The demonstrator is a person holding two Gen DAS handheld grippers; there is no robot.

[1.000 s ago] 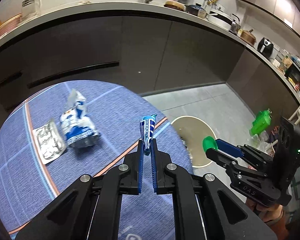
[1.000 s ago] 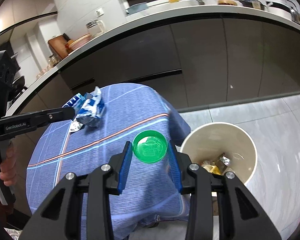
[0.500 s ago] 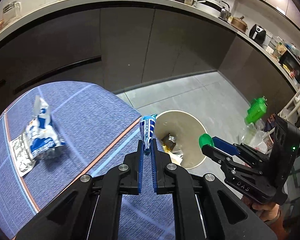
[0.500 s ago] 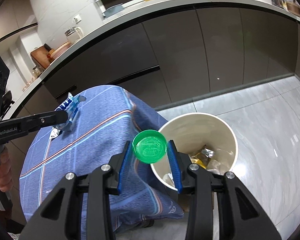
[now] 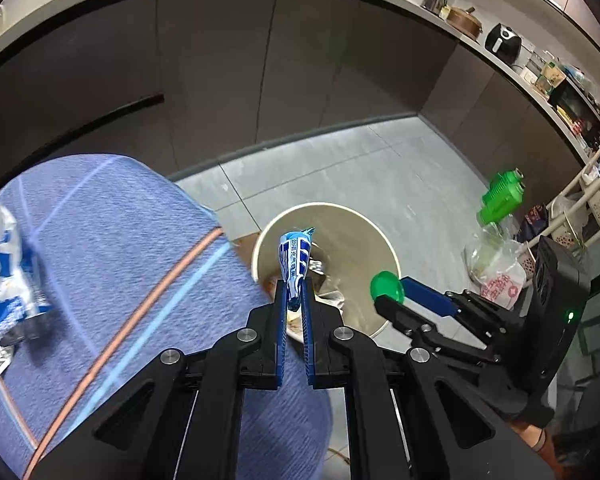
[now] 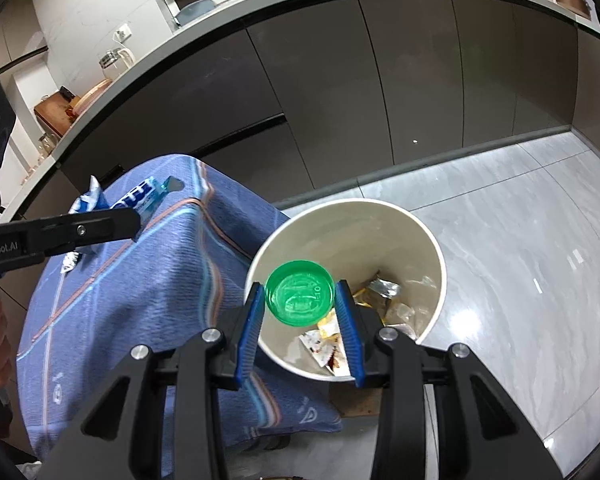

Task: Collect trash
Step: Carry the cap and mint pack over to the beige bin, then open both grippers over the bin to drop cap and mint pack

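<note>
While bin [image 6: 432, 248] waits on floor below, right claw [image 6: 302, 300] pinches green lid [image 6: 300, 298] by rim over opening; left claw [image 5: 294, 294] pinches thin blue wrapper [image 5: 295, 256] by tail. Lid stiff, light; wrapper limp, likely slippery.

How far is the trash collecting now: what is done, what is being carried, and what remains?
Done: wrappers already lie in the bin. In hand: the right tongs hold a green cap over it; the left tongs hold a blue wrapper. Left: a crumpled blue-white packet on the table.
</note>
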